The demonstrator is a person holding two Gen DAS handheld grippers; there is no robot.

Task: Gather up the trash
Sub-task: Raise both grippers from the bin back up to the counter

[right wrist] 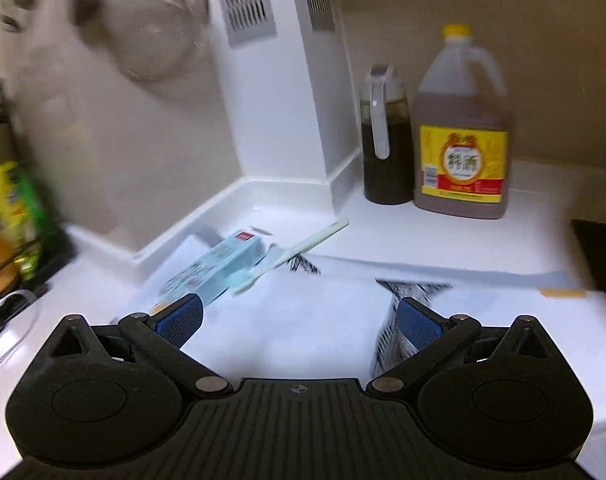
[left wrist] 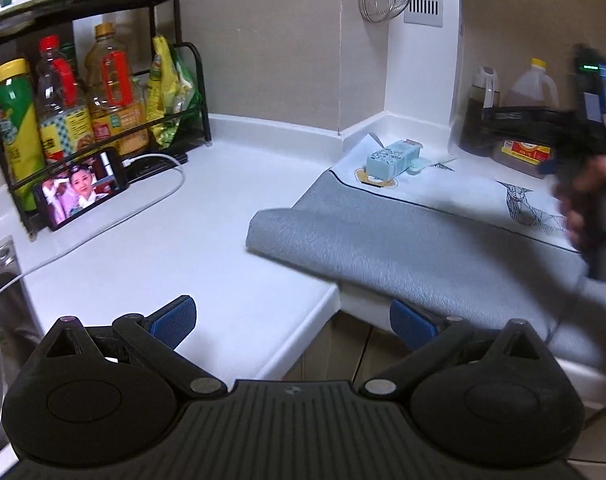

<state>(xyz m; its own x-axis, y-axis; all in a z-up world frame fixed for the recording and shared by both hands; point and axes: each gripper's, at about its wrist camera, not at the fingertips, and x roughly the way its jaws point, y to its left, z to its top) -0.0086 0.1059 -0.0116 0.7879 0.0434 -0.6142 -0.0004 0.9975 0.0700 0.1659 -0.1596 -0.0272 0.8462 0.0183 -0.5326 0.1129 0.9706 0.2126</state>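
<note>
On the table, back corner: a light blue box (right wrist: 219, 266) lies on its side on a white printed sheet (right wrist: 295, 320), near the white wall column (right wrist: 271, 100).
Toothbrush: a pale toothbrush (right wrist: 291, 254) leans across the box's right end, head low toward the camera, handle pointing up and right.
Mat: a grey mat (left wrist: 403, 240) lies folded over the near part of the sheet, its edge reaching onto the bare table (left wrist: 207, 240).
Right hand pose: seen from the left wrist, a hand (left wrist: 591, 200) grips a dark, blurred handle at the far right, above the mat's right end.
Right claw: right claw (right wrist: 299, 320) hovers over the sheet, jaws spread wide, nothing between them; the box sits just ahead of the left blue pad (right wrist: 181, 318), apart from it.
Left claw: left claw (left wrist: 293, 320) is held at the table's front edge, jaws wide, holding nothing; box (left wrist: 391, 158) well ahead and to the right.
Behind box: a dark oil dispenser (right wrist: 385, 140) and a yellow-capped jug (right wrist: 461, 128) stand side by side.
Left side: a rack of bottles (left wrist: 83, 92), with a phone (left wrist: 81, 192) propped before it.
</note>
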